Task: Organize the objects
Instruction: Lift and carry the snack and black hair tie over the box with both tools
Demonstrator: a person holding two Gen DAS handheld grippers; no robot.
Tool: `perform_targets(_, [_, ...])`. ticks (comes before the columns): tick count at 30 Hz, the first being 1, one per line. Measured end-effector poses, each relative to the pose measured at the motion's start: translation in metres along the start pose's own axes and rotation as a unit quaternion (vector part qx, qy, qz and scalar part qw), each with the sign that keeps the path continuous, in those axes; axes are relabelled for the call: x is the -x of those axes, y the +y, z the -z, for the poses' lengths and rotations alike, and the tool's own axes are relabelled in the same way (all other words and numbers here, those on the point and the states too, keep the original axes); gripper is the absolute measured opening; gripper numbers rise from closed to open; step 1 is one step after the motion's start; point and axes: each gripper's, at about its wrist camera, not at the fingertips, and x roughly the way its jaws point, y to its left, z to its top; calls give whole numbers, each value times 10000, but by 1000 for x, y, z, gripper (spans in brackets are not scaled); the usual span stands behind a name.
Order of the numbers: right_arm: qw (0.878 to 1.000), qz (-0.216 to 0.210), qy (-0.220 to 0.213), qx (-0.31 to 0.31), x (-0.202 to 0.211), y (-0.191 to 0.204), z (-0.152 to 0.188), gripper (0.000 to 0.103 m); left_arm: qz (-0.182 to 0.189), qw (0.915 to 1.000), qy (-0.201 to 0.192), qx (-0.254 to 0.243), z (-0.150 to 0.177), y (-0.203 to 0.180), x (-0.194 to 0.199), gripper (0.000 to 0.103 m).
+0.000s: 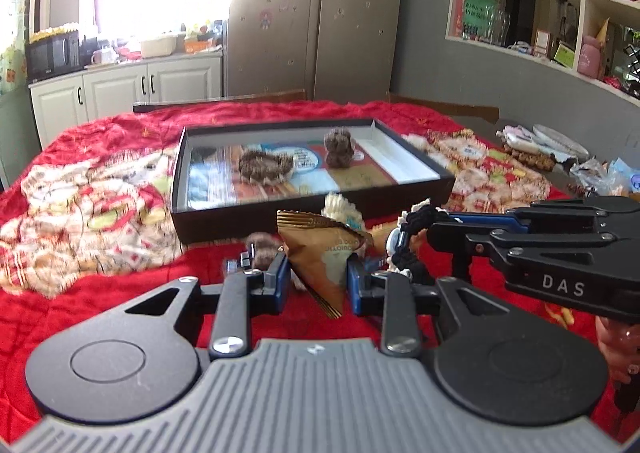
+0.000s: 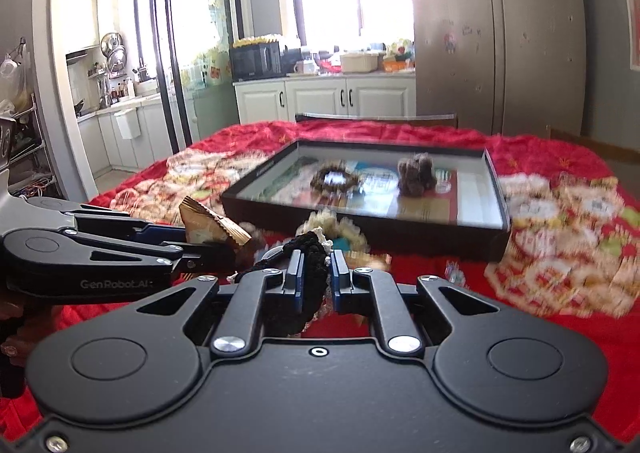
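Low in the frame, the left gripper is clamped on a brown snack packet, the right gripper on a black knitted piece, both lifted off the red cloth, probably bound for the black tray at centre, where two brown fuzzy pieces already lie.

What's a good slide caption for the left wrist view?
Left claw grips a brown snack packet before the shallow black box on the red cloth.

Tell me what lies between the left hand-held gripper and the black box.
A cream fuzzy scrunchie on the red cloth, seen in the left wrist view beyond the left hand-held gripper, just before the black box.
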Motion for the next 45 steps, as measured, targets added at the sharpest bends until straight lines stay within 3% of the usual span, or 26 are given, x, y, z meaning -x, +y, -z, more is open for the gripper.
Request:
perform_targets(11, [9981,267,-391,394,-6,-6,-64,13,-128,9995,-304,15,-57,19,-12,33])
perform_targets(19, [9979,450,-443,127,-56,-29,-109,13,-560,9977,-310,200,-96,42,-59,33])
perform_targets(25, [9975,420,-360,-436,-114,-59,-129,13,-797,9959,-177,391,-113,60,-103,33])
perform_targets(35, [9953,536,50,-807,-209,-85,-118,13,-884,9936,237,657,-117,81,-165,33])
perform_targets(45, [9962,561,145,-653,-249,-83,-105,13,-924,9925,429,680,-110,93,-200,33])
